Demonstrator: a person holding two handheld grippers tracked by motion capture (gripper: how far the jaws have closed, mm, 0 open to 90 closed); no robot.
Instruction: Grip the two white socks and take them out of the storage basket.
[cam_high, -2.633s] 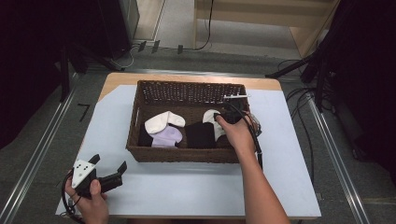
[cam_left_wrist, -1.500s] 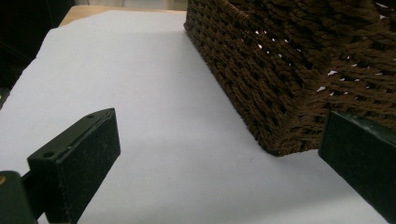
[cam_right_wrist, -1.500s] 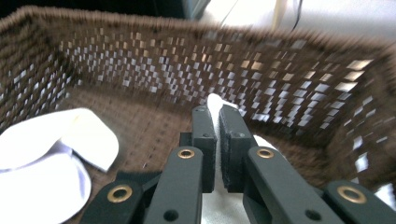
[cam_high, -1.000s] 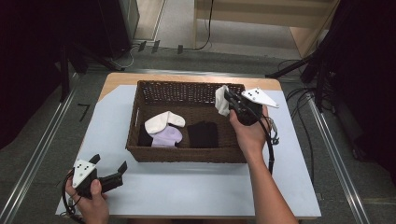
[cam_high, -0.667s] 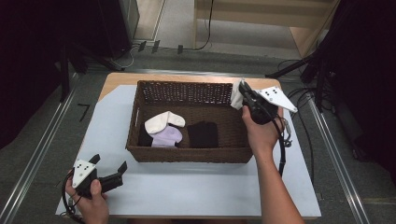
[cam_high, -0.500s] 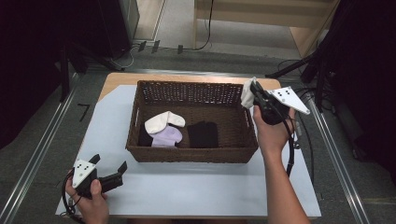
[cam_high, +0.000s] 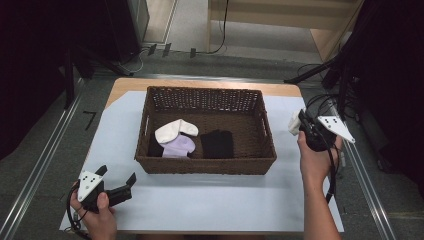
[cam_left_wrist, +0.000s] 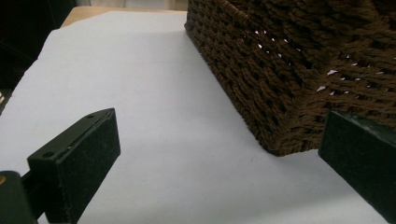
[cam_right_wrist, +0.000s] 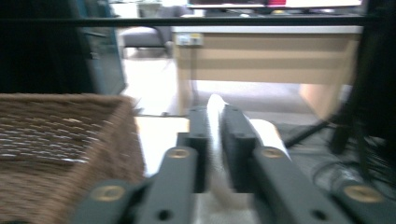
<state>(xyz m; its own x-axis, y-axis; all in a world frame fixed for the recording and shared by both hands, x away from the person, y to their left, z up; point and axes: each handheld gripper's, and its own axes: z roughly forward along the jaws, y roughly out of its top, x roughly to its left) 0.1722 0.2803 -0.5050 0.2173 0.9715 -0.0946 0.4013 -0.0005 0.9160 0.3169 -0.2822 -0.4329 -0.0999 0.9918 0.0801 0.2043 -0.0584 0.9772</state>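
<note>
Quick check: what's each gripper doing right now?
Left gripper: open, holding nothing.
Right gripper: jaws just eased slightly, white sock pinched between them.

From above we are looking down on the counter (cam_high: 210, 200); both tool cameras, lying low, are sharing the wicker basket (cam_high: 207, 165) (cam_left_wrist: 299, 74) (cam_right_wrist: 56, 149).

My table (cam_high: 125, 87) wears a white sheet (cam_high: 210, 200). On it a wicker basket (cam_high: 207, 165) stands between my two sets of fingers, its corner just beyond my left ones.
</note>
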